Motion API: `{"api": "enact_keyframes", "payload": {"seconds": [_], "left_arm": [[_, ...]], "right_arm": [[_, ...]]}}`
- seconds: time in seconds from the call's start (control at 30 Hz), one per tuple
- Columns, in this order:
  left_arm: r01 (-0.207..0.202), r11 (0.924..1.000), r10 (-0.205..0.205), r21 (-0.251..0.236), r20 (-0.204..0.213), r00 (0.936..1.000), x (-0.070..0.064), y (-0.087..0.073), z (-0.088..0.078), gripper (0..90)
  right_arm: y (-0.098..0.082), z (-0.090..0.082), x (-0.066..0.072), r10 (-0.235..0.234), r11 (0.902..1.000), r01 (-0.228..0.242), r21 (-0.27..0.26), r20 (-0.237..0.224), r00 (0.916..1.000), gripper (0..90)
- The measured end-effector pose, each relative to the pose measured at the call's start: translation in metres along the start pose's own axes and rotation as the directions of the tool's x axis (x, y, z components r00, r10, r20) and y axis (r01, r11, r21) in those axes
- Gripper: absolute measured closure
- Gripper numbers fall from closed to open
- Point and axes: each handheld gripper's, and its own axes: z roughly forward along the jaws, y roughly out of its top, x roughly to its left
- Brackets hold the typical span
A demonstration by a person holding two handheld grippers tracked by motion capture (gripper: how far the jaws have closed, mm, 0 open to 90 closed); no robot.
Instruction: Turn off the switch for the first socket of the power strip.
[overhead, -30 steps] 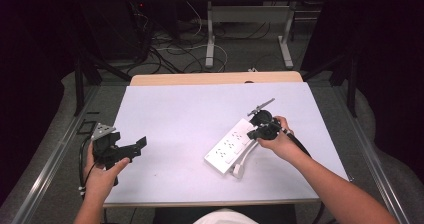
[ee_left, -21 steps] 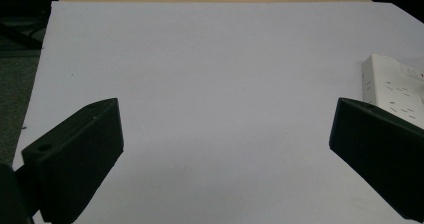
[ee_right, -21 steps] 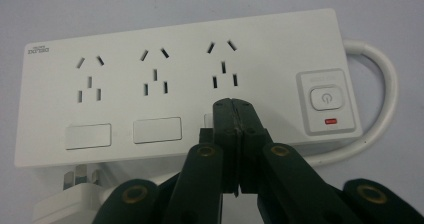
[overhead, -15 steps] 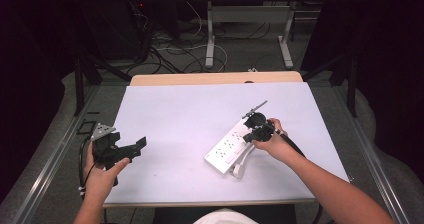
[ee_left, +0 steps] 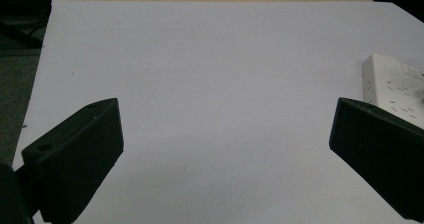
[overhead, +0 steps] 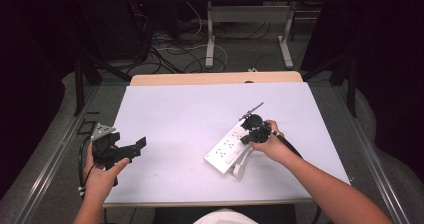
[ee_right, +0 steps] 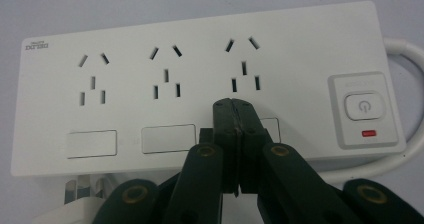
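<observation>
Power strip (ee_right: 200, 84): white, flat on the table (overhead: 175, 109), right of centre.
Right gripper (ee_right: 233, 109): jaws clenched together, empty, tips over the strip near its switch (ee_right: 365, 106).
Left gripper (ee_left: 220, 149): released wide, idle, well apart.
Tip: press squarely, keeping the strip from sliding.

White power strip (overhead: 227, 147) flat on table, three sockets up, lying diagonally, cable looped beside.

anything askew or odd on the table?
Only the power strip: it lies diagonal to the table edges, its cord bunched at the near end. No damage visible. The right hand-held gripper, jaws shut, sits over its third small switch.
</observation>
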Motion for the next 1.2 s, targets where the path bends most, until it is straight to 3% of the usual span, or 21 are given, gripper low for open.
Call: {"api": "enact_keyframes", "payload": {"seconds": [0.03, 0.07, 0.1, 0.17, 0.2, 0.27, 0.43, 0.6, 0.67, 0.73, 0.77, 0.8, 0.87, 0.97, 1.0, 1.03, 1.07, 1.1, 1.13, 1.2], "left_arm": [[0.000, 1.0000, 0.000, -0.002, 0.000, 1.0000, 0.000, 0.000, 0.000, 0.6], [0.000, 1.0000, 0.000, -0.002, 0.000, 1.0000, 0.000, 0.000, 0.000, 0.7], [0.000, 1.0000, 0.000, -0.002, 0.000, 1.0000, 0.000, 0.000, 0.000, 0.6], [0.000, 1.0000, 0.000, -0.002, 0.000, 1.0000, 0.000, 0.000, 0.000, 0.6], [0.000, 1.0000, 0.000, -0.002, 0.000, 1.0000, 0.000, 0.000, 0.000, 0.6], [0.000, 1.0000, 0.000, -0.002, 0.000, 1.0000, 0.000, 0.000, 0.000, 0.7], [0.001, 1.0000, -0.001, -0.004, -0.001, 1.0000, 0.000, 0.000, 0.000, 0.7], [0.001, 1.0000, -0.001, 0.000, -0.002, 1.0000, 0.000, 0.000, 0.000, 0.7], [0.001, 1.0000, -0.001, -0.002, -0.001, 1.0000, 0.000, 0.000, 0.000, 0.7], [0.001, 1.0000, -0.001, -0.002, -0.001, 1.0000, 0.000, 0.000, 0.000, 0.7], [0.001, 1.0000, -0.001, -0.004, -0.002, 1.0000, 0.000, 0.000, 0.000, 0.8], [0.001, 1.0000, -0.001, -0.004, -0.002, 1.0000, 0.000, 0.000, 0.000, 0.8], [0.001, 1.0000, -0.001, -0.003, -0.002, 1.0000, 0.000, 0.000, 0.000, 0.8], [0.001, 1.0000, -0.001, -0.003, -0.002, 1.0000, 0.000, 0.000, 0.000, 0.7], [0.001, 1.0000, -0.001, -0.001, -0.001, 1.0000, 0.000, 0.000, -0.001, 0.8], [0.000, 1.0000, 0.000, 0.000, -0.002, 1.0000, 0.000, 0.000, -0.001, 0.8], [0.000, 1.0000, 0.000, 0.000, -0.002, 1.0000, 0.000, 0.000, -0.001, 0.8], [0.000, 1.0000, 0.000, 0.001, -0.002, 1.0000, 0.000, 0.000, -0.001, 0.8], [0.001, 1.0000, -0.001, 0.000, -0.002, 1.0000, 0.000, 0.000, -0.001, 0.8], [0.001, 1.0000, -0.001, 0.000, -0.002, 1.0000, 0.000, 0.000, -0.001, 0.8]], "right_arm": [[-0.001, 0.003, 0.002, 0.031, 0.9989, -0.031, -0.035, -0.004, 0.9995, 90.0], [0.001, 0.000, 0.001, 0.009, 0.9998, -0.009, 0.016, 0.004, 0.9999, 90.0], [0.001, -0.001, 0.001, 0.004, 0.9997, -0.004, 0.024, 0.005, 1.0000, 90.0], [-0.001, 0.004, 0.002, 0.012, 0.9992, -0.012, -0.038, -0.001, 0.9999, 90.0], [-0.001, 0.004, 0.004, 0.034, 0.9985, -0.034, -0.043, 0.002, 0.9994, 90.0], [-0.001, 0.005, 0.003, 0.024, 0.9982, -0.023, -0.054, 0.002, 0.9997, 90.0], [0.000, 0.003, 0.002, 0.009, 0.9997, -0.009, -0.023, -0.001, 1.0000, 90.0], [0.000, 0.003, 0.002, 0.007, 0.9997, -0.007, -0.025, 0.000, 1.0000, 90.0], [-0.001, 0.003, 0.004, 0.030, 0.9990, -0.030, -0.033, 0.004, 0.9995, 90.0], [-0.001, 0.003, 0.003, 0.014, 0.9994, -0.014, -0.031, 0.009, 0.9999, 90.0], [-0.003, 0.008, 0.003, 0.017, 0.9944, -0.016, -0.104, 0.007, 0.9998, 90.0], [-0.003, 0.007, 0.003, 0.015, 0.9952, -0.014, -0.097, 0.005, 0.9999, 90.0], [-0.001, 0.003, 0.003, 0.007, 0.9996, -0.007, -0.026, 0.013, 0.9999, 90.0], [0.000, 0.001, 0.003, 0.010, 0.9999, -0.010, 0.005, 0.010, 0.9999, 90.0], [-0.001, 0.003, 0.004, 0.025, 0.9996, -0.025, -0.009, 0.009, 0.9996, 90.0], [0.000, 0.002, 0.002, -0.002, 0.9994, 0.002, 0.033, 0.005, 1.0000, 90.0], [0.000, 0.001, 0.002, -0.010, 0.9990, 0.009, 0.044, 0.012, 0.9999, 90.0], [-0.003, 0.008, 0.003, -0.004, 0.9981, 0.005, -0.061, 0.013, 0.9999, 90.0], [-0.003, 0.010, 0.005, 0.004, 0.9958, -0.004, -0.091, 0.007, 1.0000, 90.0], [-0.001, 0.005, 0.004, -0.010, 0.9998, 0.010, -0.019, 0.010, 0.9999, 90.0]]}}
